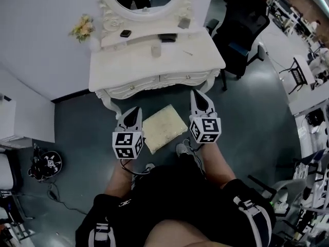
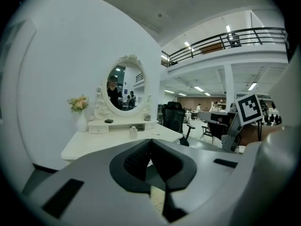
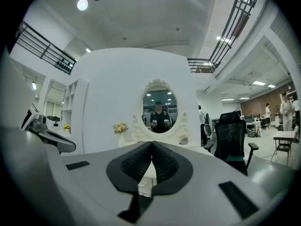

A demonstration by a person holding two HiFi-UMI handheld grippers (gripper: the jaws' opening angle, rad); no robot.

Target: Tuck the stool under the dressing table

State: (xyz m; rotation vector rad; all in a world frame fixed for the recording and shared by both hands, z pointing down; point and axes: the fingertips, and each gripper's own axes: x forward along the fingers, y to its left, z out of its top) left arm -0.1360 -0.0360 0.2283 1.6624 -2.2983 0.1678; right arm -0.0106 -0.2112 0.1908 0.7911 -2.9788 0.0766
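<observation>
The stool [image 1: 163,127], with a square cream cushion, stands on the dark floor just in front of the white dressing table [image 1: 149,66], outside it. My left gripper [image 1: 135,110] hovers at the stool's left side, shut and holding nothing. To the stool's right my right gripper [image 1: 197,93] is likewise shut and empty, its tip near the table's front edge. In the left gripper view the shut left gripper [image 2: 150,143] points at the dressing table [image 2: 101,142] and its oval mirror [image 2: 124,88]. The right gripper [image 3: 152,144] faces the mirror [image 3: 160,109] straight on.
A black office chair [image 1: 241,27] stands right of the table. On the table are a flower vase [image 1: 83,29], a small jar [image 1: 156,49] and small dark items. A white cabinet [image 1: 25,120] and black gear [image 1: 46,163] are at the left. My legs are behind the stool.
</observation>
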